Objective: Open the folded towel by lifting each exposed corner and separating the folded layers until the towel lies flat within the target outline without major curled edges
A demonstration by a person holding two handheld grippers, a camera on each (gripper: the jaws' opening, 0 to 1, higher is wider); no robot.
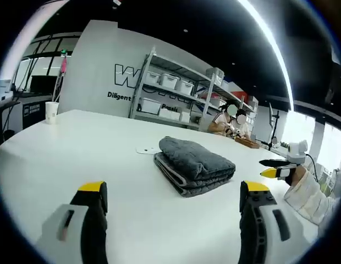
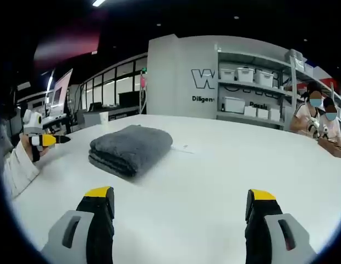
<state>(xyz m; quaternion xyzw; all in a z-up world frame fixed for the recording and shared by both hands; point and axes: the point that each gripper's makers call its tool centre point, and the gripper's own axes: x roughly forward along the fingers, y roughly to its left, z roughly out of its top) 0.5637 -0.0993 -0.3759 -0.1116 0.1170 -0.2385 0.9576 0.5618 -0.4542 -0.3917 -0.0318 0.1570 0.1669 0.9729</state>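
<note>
left gripper point(image 1: 173, 201): black fingers point(image 1: 93, 220), yellow tips, grey side plates with dark slots
right gripper point(image 2: 180, 204): same black, yellow, grey build
sleeve point(image 1: 305, 195): white, creased

- A broad white table point(image 1: 104, 143) spreads across the foreground, glossy under the ceiling lights.
- A white paper cup point(image 1: 51, 111) stands upright near the table's far edge.
- A grey metal shelving rack point(image 1: 176, 91) lines the back wall, loaded with white plastic storage bins point(image 1: 169, 81).
- Two seated people point(image 2: 316, 118) work at the table's far end.
- A dark monitor point(image 1: 43, 84) sits off to the side.
</note>
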